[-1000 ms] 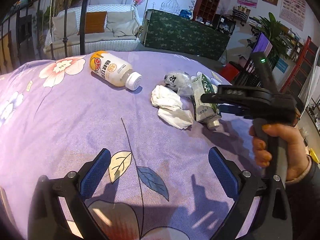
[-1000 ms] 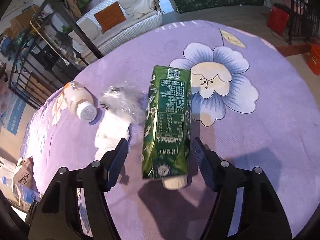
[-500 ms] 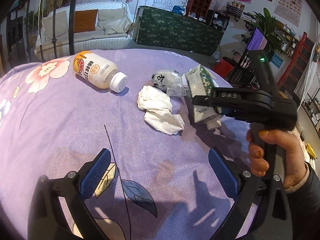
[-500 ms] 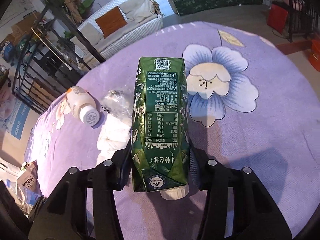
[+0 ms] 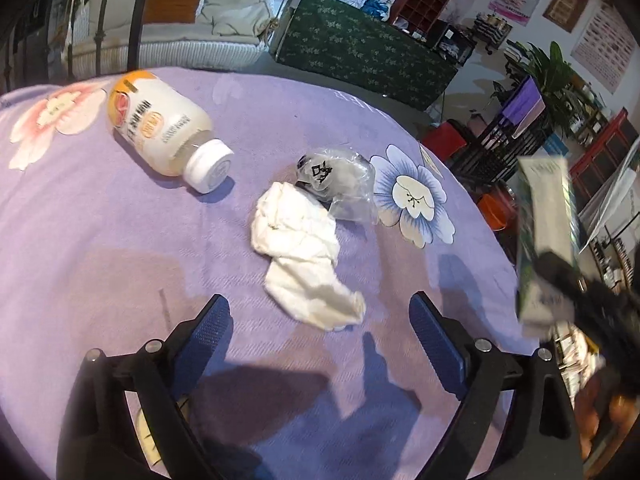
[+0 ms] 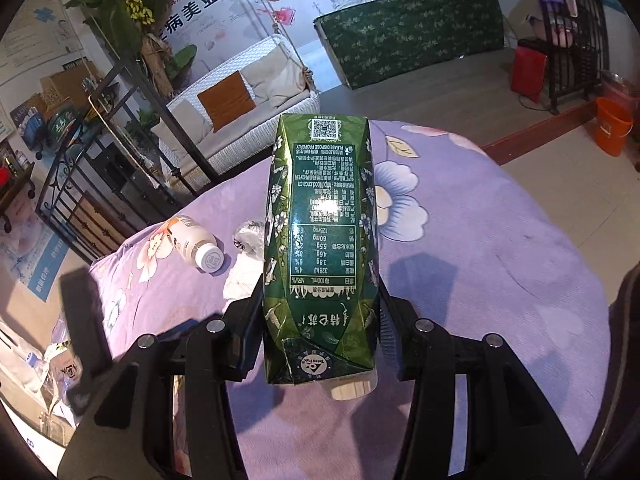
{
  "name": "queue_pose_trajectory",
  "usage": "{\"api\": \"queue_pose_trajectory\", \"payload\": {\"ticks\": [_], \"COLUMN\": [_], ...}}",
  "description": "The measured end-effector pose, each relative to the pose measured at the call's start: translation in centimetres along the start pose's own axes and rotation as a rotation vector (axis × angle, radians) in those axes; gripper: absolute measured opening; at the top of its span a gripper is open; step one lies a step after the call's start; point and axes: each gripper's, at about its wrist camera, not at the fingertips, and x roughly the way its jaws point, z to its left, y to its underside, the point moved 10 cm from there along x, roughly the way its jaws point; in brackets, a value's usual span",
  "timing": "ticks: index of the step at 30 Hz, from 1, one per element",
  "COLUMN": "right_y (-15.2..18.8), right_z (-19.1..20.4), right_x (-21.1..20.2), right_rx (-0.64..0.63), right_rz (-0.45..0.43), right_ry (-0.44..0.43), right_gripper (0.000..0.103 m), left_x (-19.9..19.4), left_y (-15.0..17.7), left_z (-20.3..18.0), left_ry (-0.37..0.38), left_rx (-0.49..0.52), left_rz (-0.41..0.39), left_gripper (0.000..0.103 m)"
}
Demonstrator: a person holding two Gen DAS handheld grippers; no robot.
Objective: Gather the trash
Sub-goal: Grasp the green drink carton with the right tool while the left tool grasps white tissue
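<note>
One green drink carton [image 6: 320,248] is clenched between the jaws of the right claw [image 6: 320,334], lifted clear of the purple flowered bench [image 6: 500,264], cap end nearest the camera. Keeping the squeeze firm and the carton level should stop it slipping on the way to the bin. Left of the carton lie a crumpled white tissue [image 5: 304,252], a clear plastic wrapper [image 5: 336,184] and a capped yoghurt-drink bottle [image 5: 160,136]. Above the tissue, the left claw [image 5: 320,332] gapes empty, its jaws having just narrowed slightly. Carton print reads "PLEASE DISPOSE PROPERLY" and "Tetra Pak".
</note>
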Motion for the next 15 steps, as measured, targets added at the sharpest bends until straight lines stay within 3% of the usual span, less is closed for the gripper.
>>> {"api": "queue_pose_trajectory", "payload": {"ticks": [3, 6, 8, 10, 15], "right_y": [1.0, 1.9, 2.3, 2.4, 3.8], "right_z": [-0.5, -1.2, -1.7, -2.1, -3.0], "right_x": [-1.2, -2.2, -2.7, -2.9, -3.9], "right_rx": [0.01, 0.018, 0.018, 0.024, 0.047], "right_rz": [-0.003, -0.009, -0.018, -0.023, -0.025], "right_ry": [-0.002, 0.001, 0.017, 0.025, 0.019], "right_gripper": [0.049, 0.049, 0.049, 0.049, 0.049], "left_x": [2.1, 3.3, 3.0, 2.6, -0.3], "left_y": [-0.3, -0.1, -0.2, -0.1, 0.3], "left_z": [0.1, 0.7, 0.8, 0.9, 0.6], "left_ry": [-0.039, -0.105, -0.144, -0.108, -0.091], "left_rx": [0.002, 0.01, 0.043, 0.018, 0.028], "left_rz": [0.037, 0.047, 0.027, 0.03, -0.03], "left_gripper": [0.08, 0.055, 0.021, 0.009, 0.006]}}
